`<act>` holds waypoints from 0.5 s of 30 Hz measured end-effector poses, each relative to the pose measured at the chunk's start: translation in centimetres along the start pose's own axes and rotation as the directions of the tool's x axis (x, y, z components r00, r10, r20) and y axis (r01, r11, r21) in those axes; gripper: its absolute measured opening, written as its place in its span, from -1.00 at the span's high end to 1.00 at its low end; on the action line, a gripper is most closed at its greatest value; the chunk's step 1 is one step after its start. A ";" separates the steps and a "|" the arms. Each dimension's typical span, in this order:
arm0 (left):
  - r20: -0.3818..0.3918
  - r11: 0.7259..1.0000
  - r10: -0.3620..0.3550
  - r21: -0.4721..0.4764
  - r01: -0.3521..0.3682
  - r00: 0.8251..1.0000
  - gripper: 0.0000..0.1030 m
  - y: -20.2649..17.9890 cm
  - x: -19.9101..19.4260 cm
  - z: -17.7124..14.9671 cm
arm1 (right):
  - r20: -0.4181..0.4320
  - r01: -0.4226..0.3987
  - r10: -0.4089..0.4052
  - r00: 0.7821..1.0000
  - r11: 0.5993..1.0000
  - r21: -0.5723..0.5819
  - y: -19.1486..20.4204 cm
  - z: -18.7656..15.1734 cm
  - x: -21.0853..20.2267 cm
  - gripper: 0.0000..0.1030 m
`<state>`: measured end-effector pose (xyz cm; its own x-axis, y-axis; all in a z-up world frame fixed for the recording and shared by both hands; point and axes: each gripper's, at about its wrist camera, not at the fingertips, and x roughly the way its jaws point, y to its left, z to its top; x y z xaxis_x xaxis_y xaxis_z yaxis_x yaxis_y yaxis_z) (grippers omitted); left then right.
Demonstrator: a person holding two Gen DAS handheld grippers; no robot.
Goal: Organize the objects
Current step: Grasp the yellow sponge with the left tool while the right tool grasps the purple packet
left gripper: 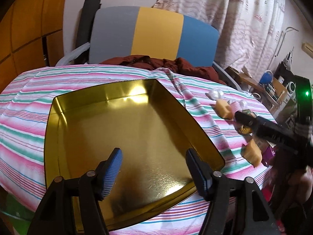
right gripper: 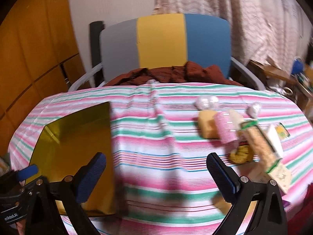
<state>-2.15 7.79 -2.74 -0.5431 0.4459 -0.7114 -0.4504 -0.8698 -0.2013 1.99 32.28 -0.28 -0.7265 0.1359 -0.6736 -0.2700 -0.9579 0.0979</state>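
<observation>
The left hand-held gripper point(left gripper: 153, 163) hangs with its jaws wide and empty over the near part of the tin point(left gripper: 125, 121), probably steadying or marking the place where things are to go. The right hand-held gripper point(right gripper: 156, 173) is likewise wide and empty, over bare striped cloth point(right gripper: 156, 121) just right of the tin, apparently on its way to fetch something. The tin lies open on the surface with nothing in it. The things to sort sit in a loose cluster well right of the tin: a yellow block point(right gripper: 208, 126), a pink roll point(right gripper: 227, 130), a long packet point(right gripper: 260, 146) and clear baubles point(right gripper: 206, 101).
</observation>
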 end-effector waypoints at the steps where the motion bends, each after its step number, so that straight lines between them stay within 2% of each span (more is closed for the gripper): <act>1: -0.002 1.000 -0.004 0.004 0.004 1.000 -0.44 -0.2 0.1 0.1 | 0.001 0.008 -0.008 1.000 1.000 0.017 -0.9 0.3 -0.2 -1.00; 5: -0.023 1.000 -0.005 0.011 0.005 1.000 -0.46 -0.8 0.5 0.3 | -0.005 0.025 -0.024 1.000 0.991 0.132 -6.6 1.7 -1.5 -1.00; 10: -0.062 0.999 -0.032 -0.007 0.031 0.998 -0.46 -1.1 1.2 0.6 | -0.015 0.055 -0.053 0.998 0.976 0.209 -12.4 2.9 -3.6 -1.00; 13: -0.069 0.996 -0.088 0.012 0.089 0.994 -0.46 -1.9 1.3 0.9 | -0.072 0.020 0.002 0.997 0.951 0.309 -16.4 2.9 -4.4 -1.00; 15: -0.074 0.987 -0.148 0.058 0.153 0.986 -0.46 -3.6 1.3 1.4 | -0.108 0.006 0.039 0.993 0.922 0.388 -19.0 2.3 -4.8 -1.00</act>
<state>-2.26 11.82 -1.97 -0.4162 0.5529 -0.7219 -0.5686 -0.7778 -0.2679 9.14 50.37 2.74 -0.6641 0.0699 -0.7443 -0.4982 -0.7837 0.3709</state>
